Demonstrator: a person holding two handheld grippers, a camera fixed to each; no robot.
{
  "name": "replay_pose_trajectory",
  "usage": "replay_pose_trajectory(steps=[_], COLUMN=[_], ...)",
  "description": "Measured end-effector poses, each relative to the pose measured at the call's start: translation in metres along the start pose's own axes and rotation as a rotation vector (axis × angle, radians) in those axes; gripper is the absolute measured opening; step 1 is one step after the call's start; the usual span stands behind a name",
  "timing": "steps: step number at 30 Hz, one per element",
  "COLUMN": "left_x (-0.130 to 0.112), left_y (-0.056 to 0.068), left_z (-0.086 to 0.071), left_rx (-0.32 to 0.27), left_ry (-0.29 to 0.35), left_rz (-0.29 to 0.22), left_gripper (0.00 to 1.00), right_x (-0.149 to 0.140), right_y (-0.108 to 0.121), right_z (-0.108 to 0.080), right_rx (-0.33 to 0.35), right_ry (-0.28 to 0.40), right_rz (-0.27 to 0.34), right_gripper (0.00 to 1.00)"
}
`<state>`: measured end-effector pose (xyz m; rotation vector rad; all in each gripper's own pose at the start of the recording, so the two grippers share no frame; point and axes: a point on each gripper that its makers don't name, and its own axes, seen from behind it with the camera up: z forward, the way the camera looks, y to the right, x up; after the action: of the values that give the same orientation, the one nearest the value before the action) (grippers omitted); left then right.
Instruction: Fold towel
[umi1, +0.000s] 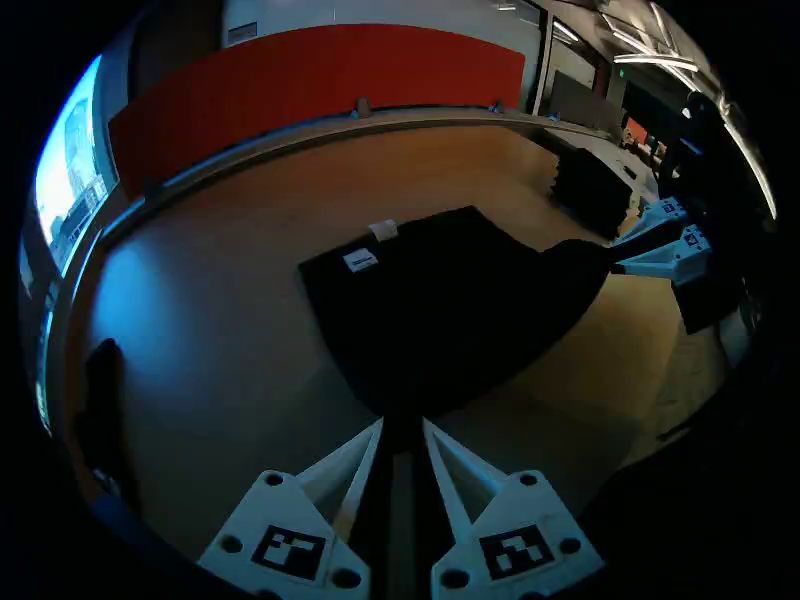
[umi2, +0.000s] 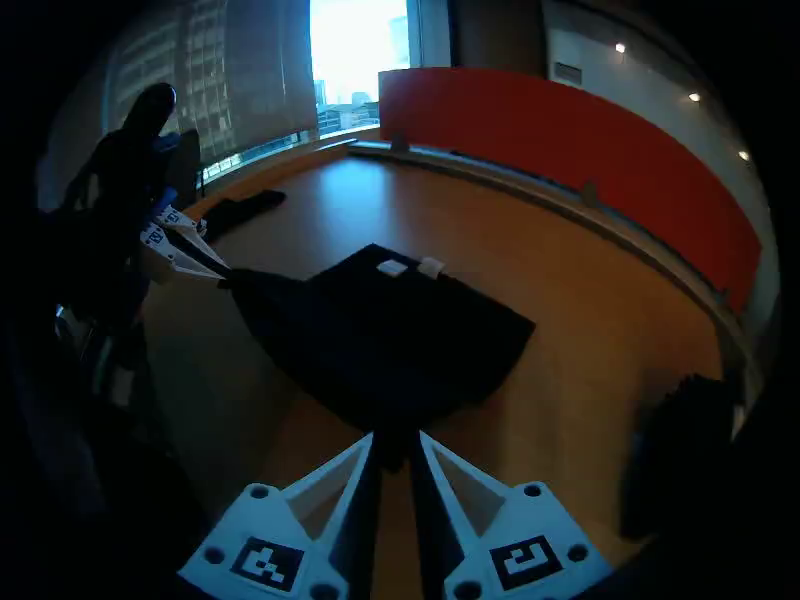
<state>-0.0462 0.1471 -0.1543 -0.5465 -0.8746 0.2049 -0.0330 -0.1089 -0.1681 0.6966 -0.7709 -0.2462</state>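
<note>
The black towel (umi1: 450, 300), whose two white tags (umi1: 361, 260) cannot be read, is spread on the wooden counter (umi1: 230, 300) and is pinched at two corners by the narrowed left claw (umi1: 402, 437) and right claw (umi2: 396, 447).

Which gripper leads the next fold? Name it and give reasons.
Right, narrowly. Both the right gripper and left gripper are shut on near corners of the towel, so they should move together; but the white tags at its far edge lie straight ahead of the right one.
</note>
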Motion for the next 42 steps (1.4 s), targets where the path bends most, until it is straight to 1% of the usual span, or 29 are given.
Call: replay_pose_trajectory(steps=[6,12,15,21,26,30,36,42], left_x=[-0.004,-0.001,0.002,0.011,0.027,0.043,0.064,0.077], left_y=[0.012,0.020,0.020,0.017,0.010,0.001,-0.013,-0.024], left_z=[-0.016,-0.032,-0.036,-0.035,-0.029,-0.019,0.000,0.023], left_rx=[-0.019,-0.032,-0.034,-0.026,-0.010,0.009,0.028,0.041], left_ry=[-0.011,-0.009,-0.006,0.002,0.025,0.048,0.067,0.068], left_rz=[-0.017,-0.037,-0.040,-0.036,-0.033,-0.028,-0.007,0.009], left_gripper=[0.11,0.11,0.11,0.11,0.11,0.11,0.11,0.11], right_x=[-0.002,-0.001,-0.002,-0.002,0.004,0.014,0.030,0.036], right_y=[-0.010,-0.020,-0.022,-0.022,-0.011,0.003,0.030,0.053], right_z=[-0.018,-0.036,-0.041,-0.042,-0.035,-0.027,-0.008,0.012], right_rx=[0.015,0.034,0.038,0.045,0.032,0.015,-0.015,-0.031], right_ry=[-0.011,-0.019,-0.024,-0.029,-0.027,-0.021,-0.018,-0.033], right_rz=[-0.008,0.001,0.007,0.017,0.003,-0.012,-0.026,-0.030], right_gripper=[0.18,0.18,0.18,0.17,0.18,0.18,0.18,0.18])
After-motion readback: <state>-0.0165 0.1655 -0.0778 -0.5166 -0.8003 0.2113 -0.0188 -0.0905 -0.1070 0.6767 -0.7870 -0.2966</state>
